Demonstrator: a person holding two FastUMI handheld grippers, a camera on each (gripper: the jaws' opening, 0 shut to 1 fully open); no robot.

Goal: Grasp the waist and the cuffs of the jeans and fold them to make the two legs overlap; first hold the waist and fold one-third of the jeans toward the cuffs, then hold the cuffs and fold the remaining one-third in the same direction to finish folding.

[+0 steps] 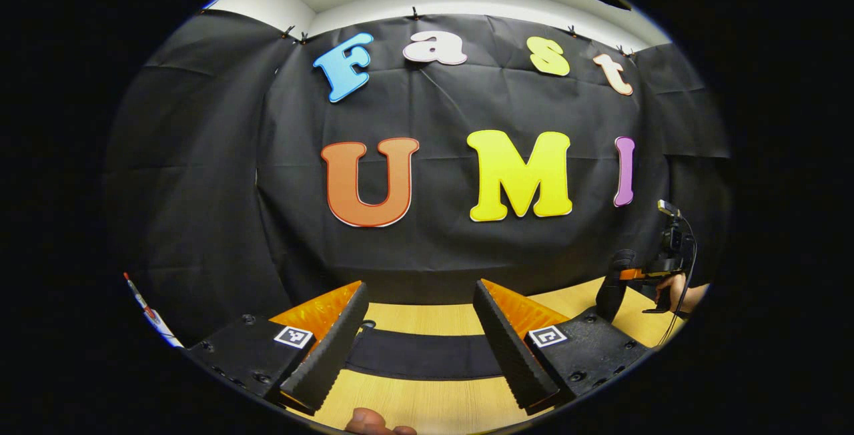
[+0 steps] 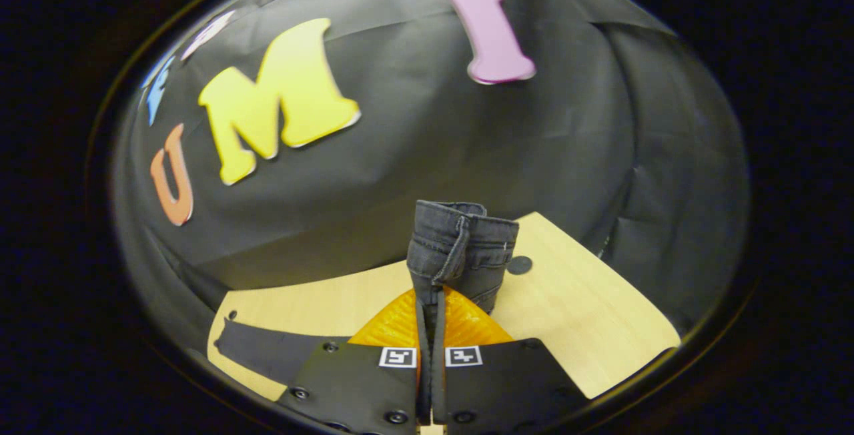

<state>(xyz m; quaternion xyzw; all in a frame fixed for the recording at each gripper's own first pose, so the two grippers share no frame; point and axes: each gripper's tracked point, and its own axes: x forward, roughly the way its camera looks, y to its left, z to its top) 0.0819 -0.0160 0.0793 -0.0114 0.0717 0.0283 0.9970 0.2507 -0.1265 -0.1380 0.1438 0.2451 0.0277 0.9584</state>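
While the left gripper (image 1: 420,345) is held with its fingers spread wide and empty at the bottom of the left gripper view, a dark band of the jeans (image 1: 421,353) is seen lying flat on the desk (image 1: 434,408) between them, and the right gripper (image 1: 617,288) is seen at the lower right. In the right gripper view, the fingers are clamped on a bunched waist section (image 2: 460,251) lifted at centre frame. The folding is judged barely begun; all thirds remain.
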